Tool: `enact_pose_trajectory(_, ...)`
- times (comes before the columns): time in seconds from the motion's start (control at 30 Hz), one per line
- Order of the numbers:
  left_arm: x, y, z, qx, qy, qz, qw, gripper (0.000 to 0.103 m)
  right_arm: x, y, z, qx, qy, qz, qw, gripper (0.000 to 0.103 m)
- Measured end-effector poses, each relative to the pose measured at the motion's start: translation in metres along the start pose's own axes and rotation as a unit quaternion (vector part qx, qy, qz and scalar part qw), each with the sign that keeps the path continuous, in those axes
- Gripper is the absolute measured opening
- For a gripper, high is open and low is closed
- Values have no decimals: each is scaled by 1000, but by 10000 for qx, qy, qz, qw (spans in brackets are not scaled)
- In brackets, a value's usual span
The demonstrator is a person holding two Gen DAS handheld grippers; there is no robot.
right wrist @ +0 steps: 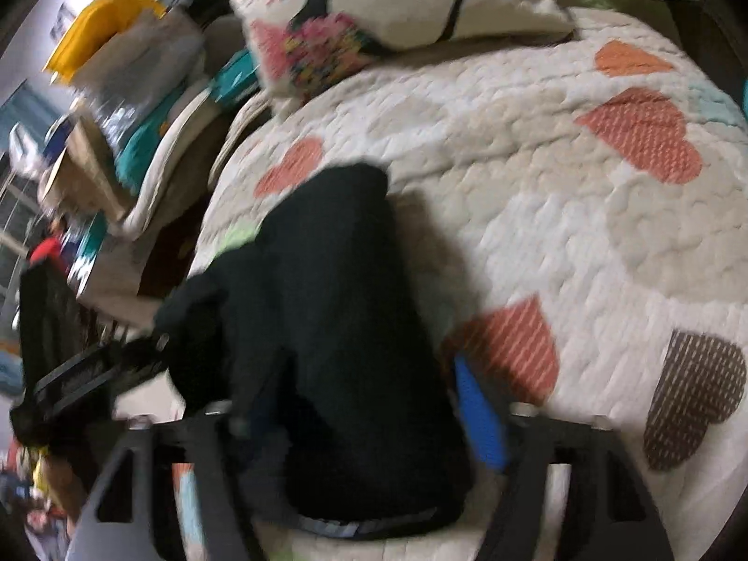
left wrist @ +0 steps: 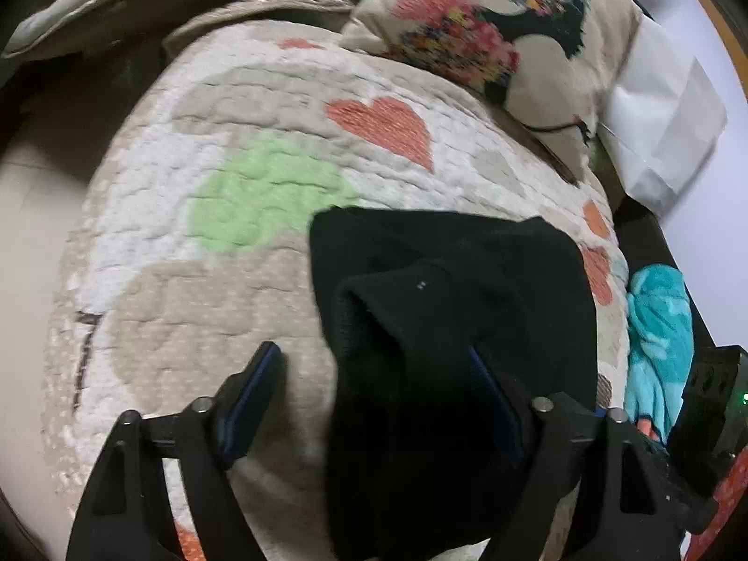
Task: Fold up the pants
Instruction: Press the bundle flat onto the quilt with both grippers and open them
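Observation:
The black pants (left wrist: 449,318) lie bunched in a folded heap on a quilted bedspread (left wrist: 243,131) with hearts and circles. In the left wrist view my left gripper (left wrist: 374,360) is open, its fingers wide apart; the left finger (left wrist: 255,383) is over bare quilt and the right finger (left wrist: 491,388) rests against the black cloth. In the right wrist view the pants (right wrist: 336,327) fill the space between the fingers of my right gripper (right wrist: 369,388), which stands open with the blue right pad (right wrist: 477,416) beside the cloth. The left gripper (right wrist: 93,374) shows at the pants' left edge.
A patterned cushion (left wrist: 495,32) lies at the head of the bed, also in the right wrist view (right wrist: 374,4). White paper (left wrist: 664,140) and a turquoise towel (left wrist: 659,327) lie at the right edge. Stacked boxes and clutter (right wrist: 117,93) stand left of the bed.

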State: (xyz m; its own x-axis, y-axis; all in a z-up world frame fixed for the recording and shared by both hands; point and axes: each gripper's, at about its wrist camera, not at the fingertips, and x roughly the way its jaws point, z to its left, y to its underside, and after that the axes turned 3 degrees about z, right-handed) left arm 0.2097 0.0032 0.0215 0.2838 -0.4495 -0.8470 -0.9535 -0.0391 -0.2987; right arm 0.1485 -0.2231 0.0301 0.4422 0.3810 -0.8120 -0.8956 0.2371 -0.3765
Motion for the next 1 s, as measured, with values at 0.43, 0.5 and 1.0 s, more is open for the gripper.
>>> enact_pose_trajectory(0.43,-10,-8,15,-404,-36,-40,9992,75,-15,19,-13,1048,71,-212,9942,72)
enact_pose_trajectory(0.5,-16,-9,22,-512,53,-51,9987,75,-26,22,-8,903,186,-261,9954,72)
enact_pose_trajectory(1.0,-71,60,11,408,-1396,-744,9866,75,-74,98,2,276,719,-271,9967,75)
